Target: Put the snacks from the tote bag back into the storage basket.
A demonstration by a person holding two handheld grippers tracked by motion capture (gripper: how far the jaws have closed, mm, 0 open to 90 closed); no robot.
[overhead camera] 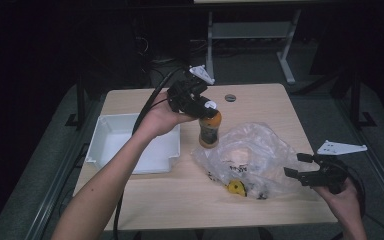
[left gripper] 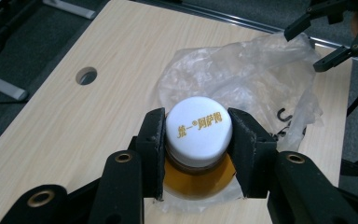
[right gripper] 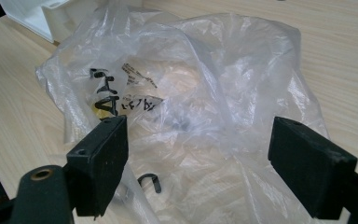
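Note:
An amber drink bottle (overhead camera: 210, 129) with a white cap (left gripper: 199, 130) stands upright near the middle of the wooden table (overhead camera: 260, 100). My left gripper (overhead camera: 207, 107) is shut on that cap, one black pad on each side. A crumpled clear plastic bag (overhead camera: 252, 157) with black writing lies to the right of the bottle. A yellow item (overhead camera: 237, 187) shows through its near edge. My right gripper (overhead camera: 294, 166) stands open at the bag's right edge, jaws wide apart with nothing between them. In the right gripper view the bag (right gripper: 196, 93) lies just beyond the pads.
A white tray (overhead camera: 105, 132) sits on the table's left part, beside my left forearm. A round cable hole (overhead camera: 230, 97) lies at the table's far side. Metal table legs (overhead camera: 285, 55) stand on the grey floor behind.

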